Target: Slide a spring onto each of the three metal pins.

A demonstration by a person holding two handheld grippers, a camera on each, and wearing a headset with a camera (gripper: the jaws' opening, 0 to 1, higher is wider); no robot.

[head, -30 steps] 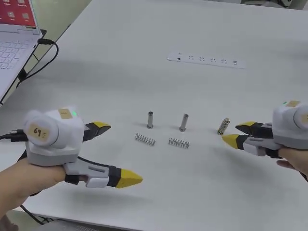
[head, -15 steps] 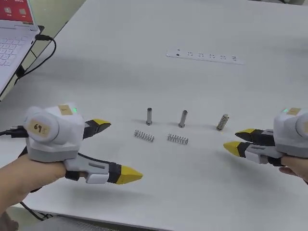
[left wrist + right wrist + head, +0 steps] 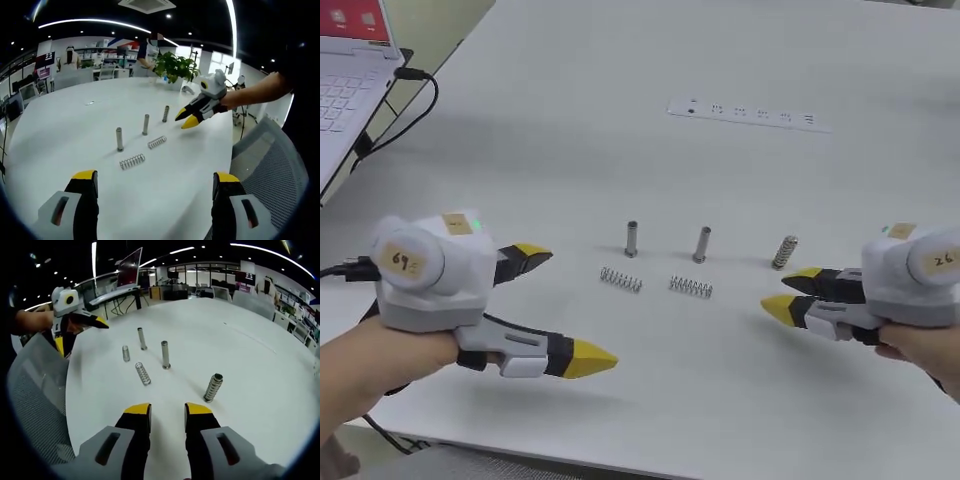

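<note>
I've got the broad white tabletop [image 3: 620, 70] across most of the head view. Upper left corner: an open white laptop [image 3: 345, 75] w/ a black cable [image 3: 418, 100] trailing off its side.

Lower left, the left gripper [image 3: 570, 305] (white body, black jaws w/ yellow tips) hovers over the table. Its jaws are spread wide w/ nothing between them. Lower right, the right gripper [image 3: 786, 291] is the same build. Its jaws are narrow, just a slim gap, holding nothing, and the tips point toward frame centre.

Top centre-right: a flat white power strip [image 3: 748, 115], well apart from the work.

Centre of frame there's a row of three short upright metal pins. The left pin [image 3: 632, 239] and middle pin [image 3: 702, 244] are both bare. The right pin [image 3: 790, 241] has the fitted coil spring [image 3: 783, 257] round its shaft. The right gripper's tips are near that pin, not touching.

Just below the row in frame, two springs lie flat on the table. The left loose spring [image 3: 621, 279] is under the left pin and the right loose spring [image 3: 691, 287] is under the middle pin. Both are close to the pins but apart from them.
</note>
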